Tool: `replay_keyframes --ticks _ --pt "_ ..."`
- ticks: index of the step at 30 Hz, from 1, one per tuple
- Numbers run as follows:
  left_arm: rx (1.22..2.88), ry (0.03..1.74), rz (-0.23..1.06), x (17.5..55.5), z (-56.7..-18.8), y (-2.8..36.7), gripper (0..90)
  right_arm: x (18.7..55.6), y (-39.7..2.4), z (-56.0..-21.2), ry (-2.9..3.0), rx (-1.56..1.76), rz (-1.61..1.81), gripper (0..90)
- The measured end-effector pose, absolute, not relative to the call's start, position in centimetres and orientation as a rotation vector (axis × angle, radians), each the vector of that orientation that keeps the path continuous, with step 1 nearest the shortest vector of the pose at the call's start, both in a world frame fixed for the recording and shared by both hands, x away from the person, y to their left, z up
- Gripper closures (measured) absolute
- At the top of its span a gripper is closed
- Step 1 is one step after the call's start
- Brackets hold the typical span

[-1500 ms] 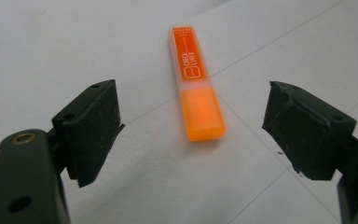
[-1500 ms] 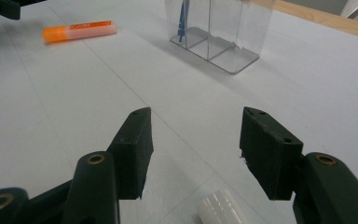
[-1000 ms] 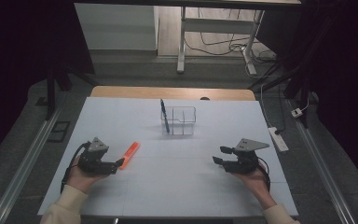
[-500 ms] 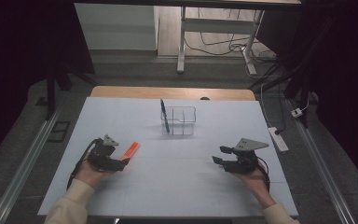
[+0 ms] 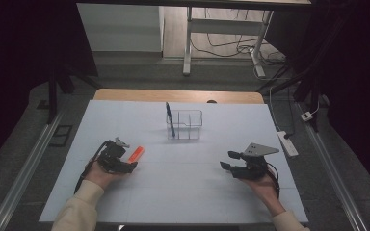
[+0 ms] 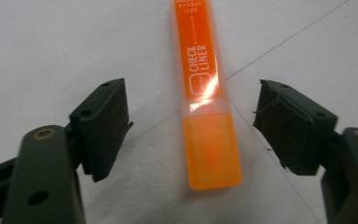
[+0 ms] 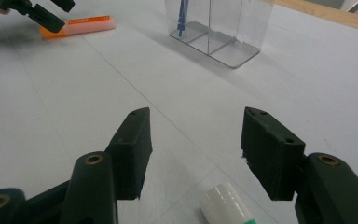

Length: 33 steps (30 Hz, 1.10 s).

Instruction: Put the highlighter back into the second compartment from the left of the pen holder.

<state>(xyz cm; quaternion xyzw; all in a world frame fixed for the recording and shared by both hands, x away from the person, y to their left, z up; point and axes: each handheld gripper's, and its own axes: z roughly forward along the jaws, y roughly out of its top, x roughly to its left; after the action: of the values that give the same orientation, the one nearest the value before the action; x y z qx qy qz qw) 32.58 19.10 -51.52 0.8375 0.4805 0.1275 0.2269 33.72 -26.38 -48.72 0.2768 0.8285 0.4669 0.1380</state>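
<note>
A: Left gripper view first: we see an orange highlighter (image 6: 208, 98) lying flat on the white table (image 6: 51, 51), its long axis running straight away from us, cap end nearest. It sits between the two black jaws of the left gripper (image 6: 193, 128), with bare table showing on either side, so the pads do not touch it. The jaws have just been closing in, with the highlighter between them, but they stand apart and hold nothing.

B: So the highlighter lines up with the gripper rather than lying across it?

A: Yes. We judge the jaws straddle its narrow width, which suits a pinch across the body. From the high view, the left gripper (image 5: 125, 165) is right at the highlighter (image 5: 136, 154), while the right gripper (image 5: 227, 161) rests well apart on the other side of the table.

B: And the right gripper's state?

A: In the right gripper view its jaws stand apart around bare table, gripping nothing. A white marker (image 7: 224, 204) with a green band lies just below them, not touched.

B: Any containers?

A: We see a clear divided box (image 5: 184, 125) mid-table, beyond both grippers. A blue pen (image 5: 170, 120) stands tilted in its left compartment; the other compartments look empty.
</note>
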Motion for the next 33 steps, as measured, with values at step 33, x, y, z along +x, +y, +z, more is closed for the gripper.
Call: replay_keyframes --ticks 33 --pt "2.298 1.307 0.283 32.6 -51.6 20.1 64.7 33.5 -26.4 -49.0 2.407 0.774 1.318 42.4"
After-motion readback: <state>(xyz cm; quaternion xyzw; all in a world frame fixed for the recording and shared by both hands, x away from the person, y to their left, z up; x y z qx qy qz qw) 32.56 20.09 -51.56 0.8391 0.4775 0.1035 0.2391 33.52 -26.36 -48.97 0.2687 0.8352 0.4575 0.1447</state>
